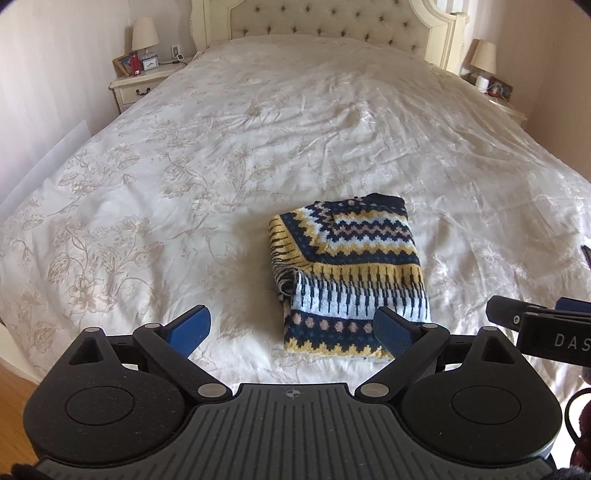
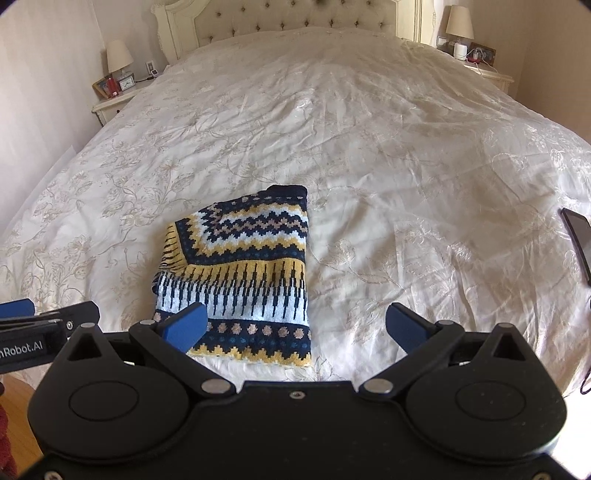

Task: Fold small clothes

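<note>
A patterned knit sweater [image 1: 351, 273] in navy, yellow and white lies folded into a compact rectangle on the cream bedspread [image 1: 221, 147], near the foot of the bed. My left gripper [image 1: 291, 326] hovers open just short of the sweater's near edge, its right blue pad over the sweater's lower right corner, holding nothing. In the right wrist view the same sweater [image 2: 243, 273] lies ahead and to the left. My right gripper [image 2: 299, 325] is open and empty, its left pad over the sweater's near hem. Each gripper shows at the edge of the other's view.
A dark phone [image 2: 580, 243] lies on the bedspread at the far right. Nightstands with lamps flank the tufted headboard [image 1: 325, 18]: the left nightstand [image 1: 136, 85] carries a clock and frames. Wood floor [image 1: 14, 384] shows at lower left.
</note>
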### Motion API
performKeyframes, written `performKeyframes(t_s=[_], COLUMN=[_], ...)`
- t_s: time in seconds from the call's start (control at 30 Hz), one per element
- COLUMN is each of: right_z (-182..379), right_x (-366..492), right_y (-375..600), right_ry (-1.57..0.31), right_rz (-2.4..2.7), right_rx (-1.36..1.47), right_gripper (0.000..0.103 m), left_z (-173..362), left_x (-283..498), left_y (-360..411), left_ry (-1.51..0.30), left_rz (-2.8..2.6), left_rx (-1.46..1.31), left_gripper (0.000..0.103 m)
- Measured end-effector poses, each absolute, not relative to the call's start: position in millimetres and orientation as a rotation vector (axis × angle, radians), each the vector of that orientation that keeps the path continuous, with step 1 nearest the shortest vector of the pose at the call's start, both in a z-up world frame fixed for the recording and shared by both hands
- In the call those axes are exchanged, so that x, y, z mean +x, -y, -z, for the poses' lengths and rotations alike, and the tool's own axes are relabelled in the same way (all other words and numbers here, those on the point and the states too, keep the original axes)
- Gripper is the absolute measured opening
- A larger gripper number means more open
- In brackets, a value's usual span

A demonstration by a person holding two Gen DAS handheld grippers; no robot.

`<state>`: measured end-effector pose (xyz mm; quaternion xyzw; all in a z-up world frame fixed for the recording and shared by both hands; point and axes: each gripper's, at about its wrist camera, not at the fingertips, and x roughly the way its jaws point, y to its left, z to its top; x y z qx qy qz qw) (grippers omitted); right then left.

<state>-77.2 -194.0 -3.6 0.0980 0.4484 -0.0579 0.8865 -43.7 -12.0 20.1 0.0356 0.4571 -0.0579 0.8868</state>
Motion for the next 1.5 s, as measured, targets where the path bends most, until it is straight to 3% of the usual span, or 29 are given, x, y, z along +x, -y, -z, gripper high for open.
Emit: performKeyframes(t_s=[1.5], right_z=[28.8], right_x=[-78.4], right_y=[203.1], right_ry=[-1.087], right_rz=[0.154], right_rx=[0.217], right_gripper=[0.102], left_z=[7.6], left_x=[-40.6], left_y=[25.3], left_ry=[-1.088], left_rz=[0.089], left_rx=[0.137], left_gripper=[0.092])
